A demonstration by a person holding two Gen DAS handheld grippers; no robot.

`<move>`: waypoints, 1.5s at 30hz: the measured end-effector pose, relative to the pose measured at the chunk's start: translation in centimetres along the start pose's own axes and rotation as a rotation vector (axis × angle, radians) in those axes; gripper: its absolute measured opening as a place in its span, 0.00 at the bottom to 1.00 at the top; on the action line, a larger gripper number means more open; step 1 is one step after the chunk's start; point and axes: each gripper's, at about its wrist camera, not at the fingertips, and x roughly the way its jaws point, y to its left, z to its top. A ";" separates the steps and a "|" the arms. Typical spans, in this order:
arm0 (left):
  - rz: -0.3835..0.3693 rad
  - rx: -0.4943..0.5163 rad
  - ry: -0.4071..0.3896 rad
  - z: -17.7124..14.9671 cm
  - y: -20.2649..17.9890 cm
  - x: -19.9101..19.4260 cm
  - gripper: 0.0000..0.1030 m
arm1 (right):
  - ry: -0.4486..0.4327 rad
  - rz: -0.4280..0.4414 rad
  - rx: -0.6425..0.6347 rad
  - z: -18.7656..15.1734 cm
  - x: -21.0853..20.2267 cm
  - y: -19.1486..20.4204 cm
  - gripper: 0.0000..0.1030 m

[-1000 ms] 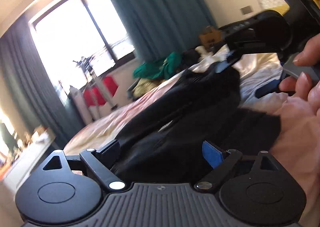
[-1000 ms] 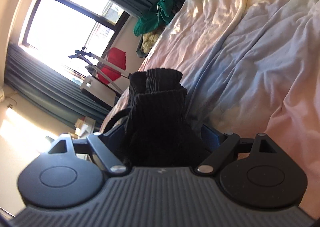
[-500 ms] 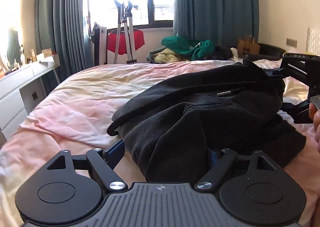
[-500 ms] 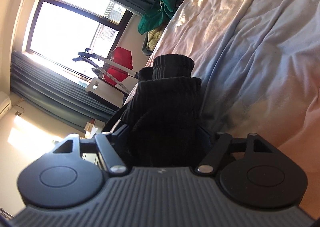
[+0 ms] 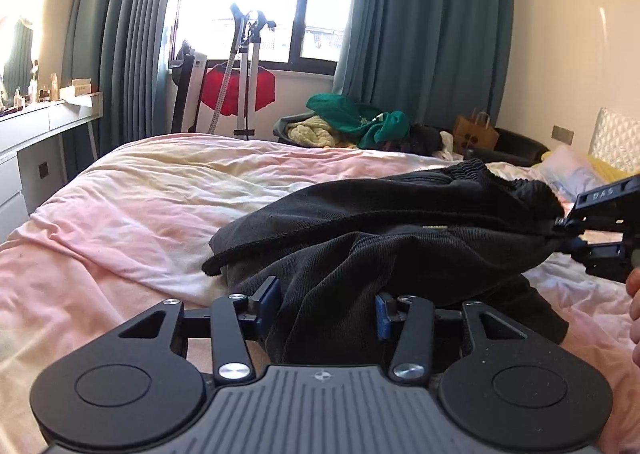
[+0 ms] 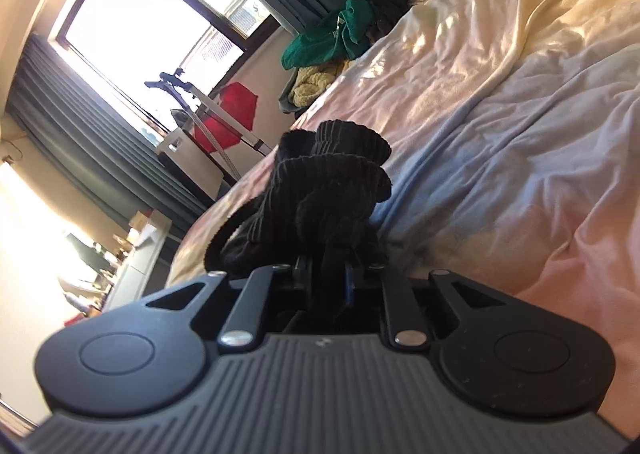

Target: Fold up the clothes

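Left gripper (image 5: 326, 304): jaws partly apart, black corduroy garment (image 5: 400, 230) bunched between them. Right gripper (image 6: 328, 274): narrow, pinching the garment's far end. One garment, ribbed, crumpled, stretched between both tongs above the pink bed (image 5: 140, 206). Beyond: green clothes pile (image 5: 356, 122), one paper bag (image 5: 478, 132), teal curtains (image 5: 424, 34).

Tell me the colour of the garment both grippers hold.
Black corduroy garment, clearest in the left wrist view.

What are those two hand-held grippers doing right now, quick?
Left hand-held gripper: closed on the black corduroy garment.
Right hand-held gripper: closed tight on a bunched part of the same garment.
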 end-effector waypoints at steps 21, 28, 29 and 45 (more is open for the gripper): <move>-0.007 -0.159 0.096 -2.0 1.9 2.3 0.54 | 0.209 -0.075 -0.019 -1.3 4.7 -2.1 0.88; -0.048 -0.263 0.051 0.2 3.6 1.1 0.37 | 0.189 0.052 0.096 -2.1 2.7 -2.5 0.39; -0.050 -0.270 0.041 0.8 3.9 0.7 0.35 | 0.184 0.073 0.124 -2.3 2.3 -2.5 0.36; 0.023 -0.235 0.034 3.3 10.4 -8.9 0.24 | 0.267 0.283 0.052 -8.4 -0.8 3.8 0.32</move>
